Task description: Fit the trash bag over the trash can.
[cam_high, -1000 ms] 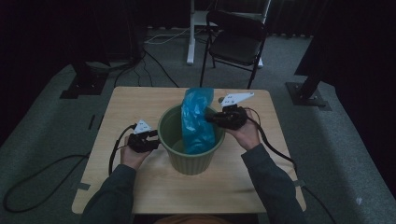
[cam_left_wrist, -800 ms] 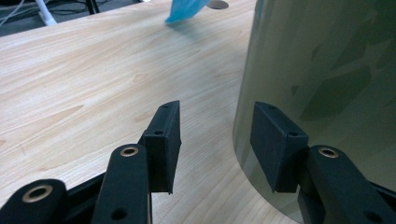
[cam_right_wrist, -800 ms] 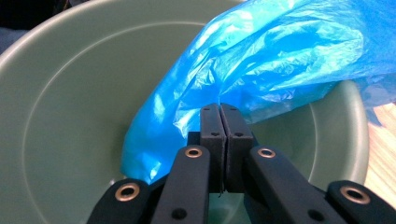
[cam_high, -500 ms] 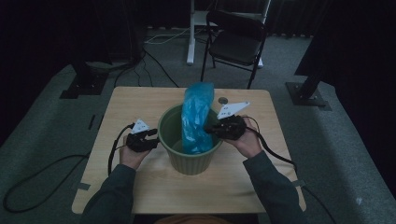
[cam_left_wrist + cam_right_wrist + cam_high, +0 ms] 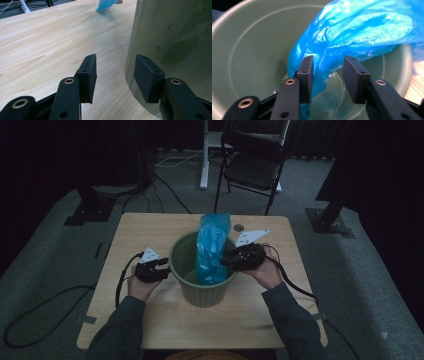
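Observation:
A green round bin [image 5: 176,254] stands mid-table with a crumpled blue plastic bag [image 5: 212,245] rising out of it. My right gripper [image 5: 226,260] hangs over the bin's right rim. In the right gripper view its jaws [image 5: 328,72] have just been opening; the blue bag [image 5: 362,30] hangs loose between them into the bin [image 5: 257,45], with no pad pressing it. My left gripper [image 5: 165,266] rests on the table against the bin's left side. In the left gripper view it [image 5: 116,72] is open and empty, with one jaw right by the bin wall [image 5: 175,32].
The bin stands on a light wooden table [image 5: 140,227] with a small round mark [image 5: 239,227] behind it. A black folding chair [image 5: 252,165] stands beyond the far edge. Cables trail from both grippers over the table's sides to the grey floor.
The right hand has shifted a little toward the person along the bin's right rim. The left hand and the bin have stayed put.

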`<state>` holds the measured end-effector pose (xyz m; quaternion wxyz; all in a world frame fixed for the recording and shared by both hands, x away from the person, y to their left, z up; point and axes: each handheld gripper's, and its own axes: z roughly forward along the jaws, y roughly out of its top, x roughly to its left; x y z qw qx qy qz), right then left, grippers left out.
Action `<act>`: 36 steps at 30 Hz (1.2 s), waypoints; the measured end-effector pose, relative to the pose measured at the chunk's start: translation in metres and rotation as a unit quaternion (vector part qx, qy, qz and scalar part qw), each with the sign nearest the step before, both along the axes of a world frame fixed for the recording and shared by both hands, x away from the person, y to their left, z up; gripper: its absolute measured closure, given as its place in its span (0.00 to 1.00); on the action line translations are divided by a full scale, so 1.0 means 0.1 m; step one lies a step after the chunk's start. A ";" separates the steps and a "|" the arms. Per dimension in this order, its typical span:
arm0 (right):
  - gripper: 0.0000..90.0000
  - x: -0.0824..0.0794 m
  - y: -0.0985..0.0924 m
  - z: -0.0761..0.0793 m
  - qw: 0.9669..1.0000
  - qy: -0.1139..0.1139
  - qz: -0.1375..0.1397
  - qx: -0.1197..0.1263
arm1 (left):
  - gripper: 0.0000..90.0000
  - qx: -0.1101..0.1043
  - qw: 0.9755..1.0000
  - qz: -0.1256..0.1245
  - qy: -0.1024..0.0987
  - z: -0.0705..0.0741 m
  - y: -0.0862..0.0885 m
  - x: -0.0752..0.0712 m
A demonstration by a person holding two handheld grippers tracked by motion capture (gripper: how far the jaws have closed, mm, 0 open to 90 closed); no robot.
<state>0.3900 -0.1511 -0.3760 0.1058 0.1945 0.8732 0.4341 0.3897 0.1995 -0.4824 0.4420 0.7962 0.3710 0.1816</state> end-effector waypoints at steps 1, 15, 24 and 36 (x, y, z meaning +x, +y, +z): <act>0.65 -0.01 -0.02 0.02 1.000 -0.002 0.002 0.008 | 0.59 0.000 1.000 0.000 0.000 0.00 0.00 0.00; 0.69 0.01 -0.16 0.16 0.998 -0.015 -0.009 0.059 | 0.59 0.001 1.000 -0.001 -0.001 0.00 -0.01 0.00; 0.99 -0.01 -0.06 0.07 0.999 0.002 0.013 0.033 | 0.59 -0.001 1.000 0.000 -0.003 0.00 -0.01 -0.01; 1.00 -0.26 -0.09 0.12 0.995 0.003 0.076 0.057 | 0.59 0.001 1.000 -0.002 -0.004 0.00 -0.02 -0.01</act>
